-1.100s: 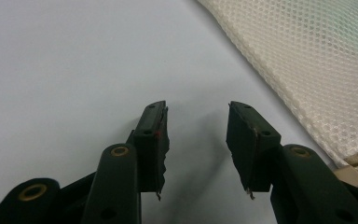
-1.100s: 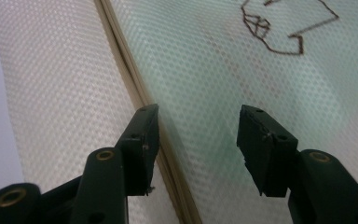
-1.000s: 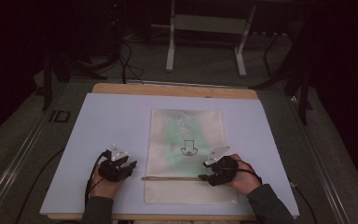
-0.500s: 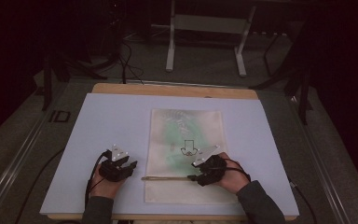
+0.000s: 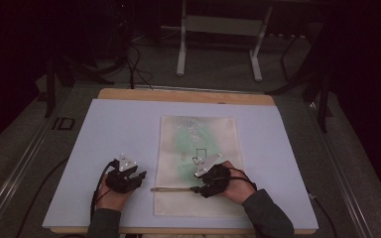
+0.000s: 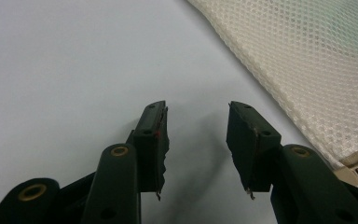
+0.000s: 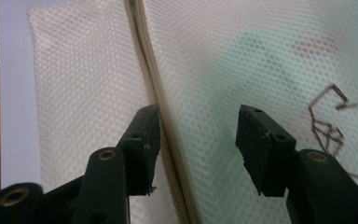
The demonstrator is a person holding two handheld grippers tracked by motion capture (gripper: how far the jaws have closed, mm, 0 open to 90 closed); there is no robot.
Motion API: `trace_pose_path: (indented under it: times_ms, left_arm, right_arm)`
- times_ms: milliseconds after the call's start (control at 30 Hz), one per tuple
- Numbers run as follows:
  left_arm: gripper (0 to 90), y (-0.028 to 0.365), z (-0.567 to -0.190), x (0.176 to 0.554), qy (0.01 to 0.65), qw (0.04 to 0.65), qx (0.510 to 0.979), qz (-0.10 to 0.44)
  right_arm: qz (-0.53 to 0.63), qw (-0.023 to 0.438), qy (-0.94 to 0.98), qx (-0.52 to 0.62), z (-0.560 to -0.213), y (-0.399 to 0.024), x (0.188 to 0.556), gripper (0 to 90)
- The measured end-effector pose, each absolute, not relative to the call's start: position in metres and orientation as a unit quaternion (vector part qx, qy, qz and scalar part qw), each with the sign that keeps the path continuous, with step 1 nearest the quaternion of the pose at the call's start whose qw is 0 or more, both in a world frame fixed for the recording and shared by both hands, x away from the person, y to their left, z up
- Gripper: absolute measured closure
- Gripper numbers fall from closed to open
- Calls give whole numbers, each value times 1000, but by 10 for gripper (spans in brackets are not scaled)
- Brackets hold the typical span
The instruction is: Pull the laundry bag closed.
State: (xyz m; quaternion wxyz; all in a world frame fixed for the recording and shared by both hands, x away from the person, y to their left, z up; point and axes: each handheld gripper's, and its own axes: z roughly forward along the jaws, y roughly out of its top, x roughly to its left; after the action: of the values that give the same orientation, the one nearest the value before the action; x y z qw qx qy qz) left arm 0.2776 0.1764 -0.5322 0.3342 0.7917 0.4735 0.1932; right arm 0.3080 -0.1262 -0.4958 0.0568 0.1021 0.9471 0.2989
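Hovering my right gripper (image 7: 196, 149), jaws apart and empty, over the mesh bag's (image 5: 198, 163) zipper (image 7: 156, 116) at six o'clock; closing off-line risks pinching mesh instead.

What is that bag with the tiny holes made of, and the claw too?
The bag looks like soft, cream mesh fabric: small holes cover it and something green shows through. Its zipper strip looks like woven tape. The right claw seems matte black hard plastic with brass-coloured rivets, though it could be coated metal.
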Motion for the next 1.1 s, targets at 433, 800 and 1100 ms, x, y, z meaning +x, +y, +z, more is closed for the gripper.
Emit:
trace_pose_path:
  times_ms: [433,800,1100]
  left_arm:
    - [569,177,-532,277,474,335,791,193]
    - [567,177,-531,277,475,336,790,193]
    - [563,177,-531,277,473,336,791,193]
  right_arm:
    - [305,46,948,82,-498,-96,306,520]
    - [311,33,947,71,-501,-72,304,579]
    - [314,22,947,70,-505,-54,305,578]
